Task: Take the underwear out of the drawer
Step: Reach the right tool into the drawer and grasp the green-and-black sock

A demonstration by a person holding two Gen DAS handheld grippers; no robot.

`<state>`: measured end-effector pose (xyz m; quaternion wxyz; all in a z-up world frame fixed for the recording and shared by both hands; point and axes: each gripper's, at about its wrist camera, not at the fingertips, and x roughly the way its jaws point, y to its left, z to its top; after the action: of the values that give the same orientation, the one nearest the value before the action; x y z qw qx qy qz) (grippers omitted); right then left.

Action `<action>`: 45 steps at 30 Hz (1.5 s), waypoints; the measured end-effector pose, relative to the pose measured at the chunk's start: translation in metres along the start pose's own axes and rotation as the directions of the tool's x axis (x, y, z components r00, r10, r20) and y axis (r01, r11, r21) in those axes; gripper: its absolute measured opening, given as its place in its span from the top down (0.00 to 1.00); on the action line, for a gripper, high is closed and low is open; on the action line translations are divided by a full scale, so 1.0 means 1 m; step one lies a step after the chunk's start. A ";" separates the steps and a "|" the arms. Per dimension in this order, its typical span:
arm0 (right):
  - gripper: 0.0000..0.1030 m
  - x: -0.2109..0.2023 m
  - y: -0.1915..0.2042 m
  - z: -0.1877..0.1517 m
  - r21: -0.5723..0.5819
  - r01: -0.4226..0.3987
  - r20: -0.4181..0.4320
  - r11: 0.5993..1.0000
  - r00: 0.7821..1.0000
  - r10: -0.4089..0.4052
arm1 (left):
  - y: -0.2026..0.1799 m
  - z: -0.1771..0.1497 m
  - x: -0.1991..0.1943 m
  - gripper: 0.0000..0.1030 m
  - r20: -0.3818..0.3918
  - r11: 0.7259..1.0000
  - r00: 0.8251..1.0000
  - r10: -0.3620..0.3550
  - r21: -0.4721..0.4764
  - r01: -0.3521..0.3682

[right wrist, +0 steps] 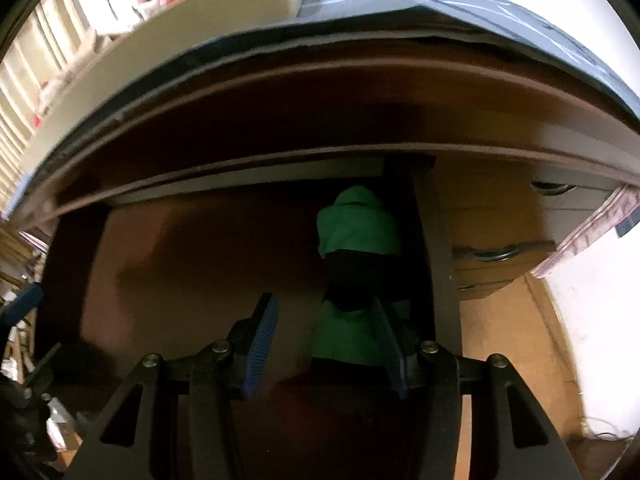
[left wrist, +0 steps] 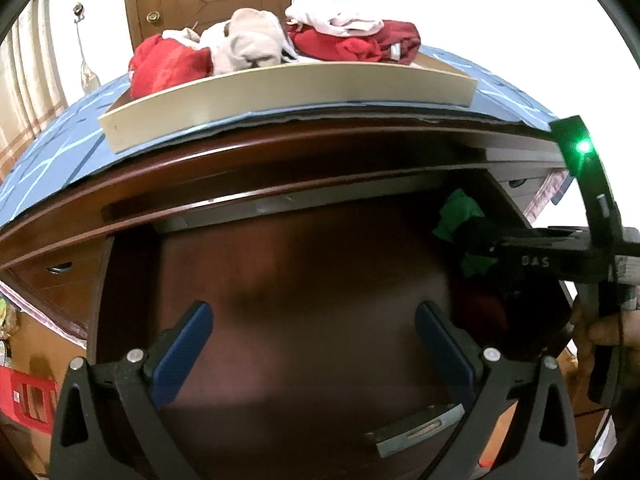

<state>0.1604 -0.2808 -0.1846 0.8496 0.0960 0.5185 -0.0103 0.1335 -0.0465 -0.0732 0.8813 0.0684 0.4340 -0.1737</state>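
Open drawer (left wrist: 304,280) pulled out of a dark wooden dresser; its floor is mostly bare, brown, in shadow. Green underwear (right wrist: 356,224) with a black band lies bunched at the drawer's right rear corner, against the right side wall; a dark red piece shows blurred just nearer the camera. Right gripper (right wrist: 326,340) is inside the drawer, jaws wide, the right-hand blue pad (right wrist: 390,344) touching or just beside the green cloth, the left-hand pad over bare drawer floor; nothing clamped. Left gripper (left wrist: 314,332) hovers over the drawer's middle, jaws wide, nothing between them. In the left wrist view the right gripper reaches in from the right toward the green cloth, a green light lit on its body. On the counter top above, a blue patterned mat (left wrist: 52,160) carries a cream tray (left wrist: 280,88) heaped with red, white and beige clothing (left wrist: 248,40).
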 end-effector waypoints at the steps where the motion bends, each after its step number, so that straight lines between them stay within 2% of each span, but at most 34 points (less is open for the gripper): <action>1: 0.50 0.002 0.002 0.002 -0.006 0.010 -0.014 1.000 1.000 -0.011 | 0.001 0.000 0.000 0.01 0.001 1.000 1.000 -0.001 0.000 0.001; 4: 0.49 0.009 0.005 0.009 0.001 -0.025 -0.045 1.000 0.999 0.025 | 0.001 0.001 -0.002 0.01 0.004 1.000 1.000 -0.005 0.000 0.005; 7: 0.43 0.010 0.013 0.012 0.010 -0.039 -0.048 0.999 0.998 0.039 | 0.003 0.000 -0.004 0.01 0.008 1.000 1.000 -0.003 0.000 0.003; 9: 0.43 0.008 0.018 0.011 0.000 -0.091 -0.050 0.996 0.995 0.091 | 0.005 0.000 -0.004 0.01 0.010 1.000 1.000 0.000 -0.006 0.000; 10: 0.43 0.009 0.018 0.009 0.033 -0.201 -0.078 0.979 0.976 0.203 | 0.006 0.001 -0.004 0.01 0.009 1.000 1.000 0.000 -0.011 0.000; 12: 0.44 0.009 0.014 0.005 0.138 -0.390 -0.101 0.910 0.909 0.405 | 0.007 0.002 -0.003 0.01 0.009 1.000 1.000 0.001 -0.019 -0.001; 13: 0.43 0.000 0.011 0.003 0.164 -0.393 -0.059 0.905 0.912 0.406 | 0.009 0.002 -0.004 0.01 0.011 1.000 1.000 0.002 -0.020 -0.001; 15: 0.43 -0.022 0.009 0.005 0.109 -0.299 0.031 0.948 0.954 0.298 | 0.011 0.003 -0.004 0.01 0.015 1.000 1.000 0.003 -0.024 -0.003; 16: 0.43 -0.032 0.007 0.006 0.091 -0.251 0.063 0.964 0.967 0.246 | 0.012 0.004 -0.004 0.01 0.015 1.000 1.000 0.003 -0.026 -0.003; 17: 0.43 -0.035 0.006 0.007 0.086 -0.230 0.066 0.969 0.972 0.225 | 0.012 0.004 -0.003 0.01 0.014 1.000 1.000 0.003 -0.030 -0.003; 20: 0.43 -0.035 0.002 0.004 0.097 -0.188 0.005 0.977 0.982 0.189 | 0.013 0.003 -0.003 0.01 0.015 0.999 1.000 -0.006 -0.035 0.006; 25: 0.43 -0.024 -0.003 -0.010 0.134 -0.134 -0.056 0.982 0.988 0.142 | 0.014 0.002 -0.004 0.01 0.017 0.999 1.000 -0.017 -0.040 0.017; 29: 0.45 -0.012 0.003 -0.007 0.137 -0.028 -0.085 0.990 0.996 0.040 | 0.016 -0.001 -0.008 0.01 0.023 1.000 1.000 -0.011 -0.029 0.012; 33: 0.44 -0.003 0.014 -0.004 0.129 0.035 -0.109 0.991 0.994 -0.021 | 0.024 0.001 -0.010 0.01 0.029 0.998 1.000 -0.012 -0.058 0.013; 38: 0.41 -0.003 0.022 0.005 0.110 0.047 -0.109 0.993 0.993 -0.035 | 0.030 -0.001 -0.012 0.01 0.033 0.997 0.999 -0.010 -0.071 0.013; 40: 0.41 -0.017 0.033 0.008 0.025 0.068 -0.048 0.997 0.997 -0.067 | 0.031 -0.001 -0.012 0.01 0.036 0.997 0.999 -0.010 -0.073 0.013; 42: 0.41 -0.017 0.045 0.016 -0.064 0.134 -0.002 0.989 0.991 -0.135 | 0.032 0.000 -0.011 0.01 0.036 0.996 0.999 -0.014 -0.083 0.017; 45: 0.42 -0.008 0.054 0.025 -0.165 0.187 -0.010 0.968 0.982 -0.191 | 0.033 -0.001 -0.012 0.01 0.037 0.996 0.999 -0.021 -0.083 0.024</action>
<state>0.1848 -0.2325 -0.1587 0.8430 -0.0236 0.5353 -0.0475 0.1387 -0.0126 -0.0654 0.8892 0.0232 0.4255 -0.1666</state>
